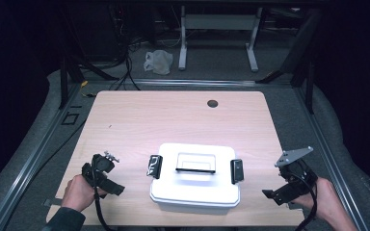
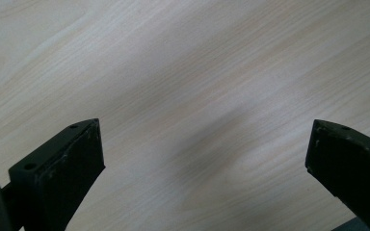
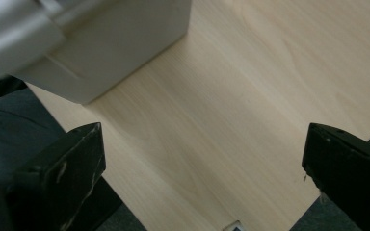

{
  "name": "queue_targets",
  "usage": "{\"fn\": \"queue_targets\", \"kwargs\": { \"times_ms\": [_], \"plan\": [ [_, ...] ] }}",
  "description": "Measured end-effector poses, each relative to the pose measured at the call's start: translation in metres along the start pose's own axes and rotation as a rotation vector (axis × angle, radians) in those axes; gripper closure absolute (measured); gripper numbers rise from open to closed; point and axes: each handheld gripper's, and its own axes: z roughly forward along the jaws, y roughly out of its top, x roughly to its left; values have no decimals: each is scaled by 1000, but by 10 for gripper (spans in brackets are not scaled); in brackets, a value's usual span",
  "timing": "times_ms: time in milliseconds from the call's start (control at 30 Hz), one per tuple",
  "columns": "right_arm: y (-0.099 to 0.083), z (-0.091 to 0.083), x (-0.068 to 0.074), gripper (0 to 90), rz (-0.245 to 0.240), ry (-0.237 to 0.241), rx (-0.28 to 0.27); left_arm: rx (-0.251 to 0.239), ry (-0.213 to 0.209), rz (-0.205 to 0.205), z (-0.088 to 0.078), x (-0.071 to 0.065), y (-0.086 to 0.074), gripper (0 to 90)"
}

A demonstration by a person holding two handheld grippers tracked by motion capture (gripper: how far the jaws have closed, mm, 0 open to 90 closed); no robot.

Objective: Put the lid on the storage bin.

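A pale wooden table [image 1: 139, 120] carries a white lidded storage box [image 1: 195, 192] near its front edge, black latches at both ends, a black handle on top. The left tool [image 1: 110, 166] and right tool [image 1: 270, 192] flank it, apart from it, jaws spread wide, nothing between them.

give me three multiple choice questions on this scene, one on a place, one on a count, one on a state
1. Where does the white lidded box sit?
A. near edge of the table, between the grippers
B. far right corner
C. on the floor

2. How many black latches does it have?
A. one
B. two
C. four

3. How are the right gripper jaws?
A. shut on the handle
B. shut, empty
C. open, empty

Answers: 1 A, the high view shows it there. 2 B, one latch at each end. 3 C, only tabletop lies between the spread jaws.
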Motion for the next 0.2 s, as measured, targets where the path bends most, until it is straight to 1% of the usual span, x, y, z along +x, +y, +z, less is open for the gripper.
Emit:
{"fn": "queue_targets", "kwargs": {
  "times_ms": [33,67,100,167,200],
  "plan": [
    [-8,9,-3,1,32,6,4,-1,0,-2,0,0,0,0],
    [-12,15,-5,0,46,-1,23,-2,3,-2,1,1,0,0],
    [-15,21,-6,0,56,-22,48,-1,1,-2,1,1,1,0],
    [-20,31,-8,0,78,-18,59,-1,0,-1,2,1,2,0],
    [-22,34,-8,0,80,-30,68,-1,0,2,3,1,2,0]
  ]
}}
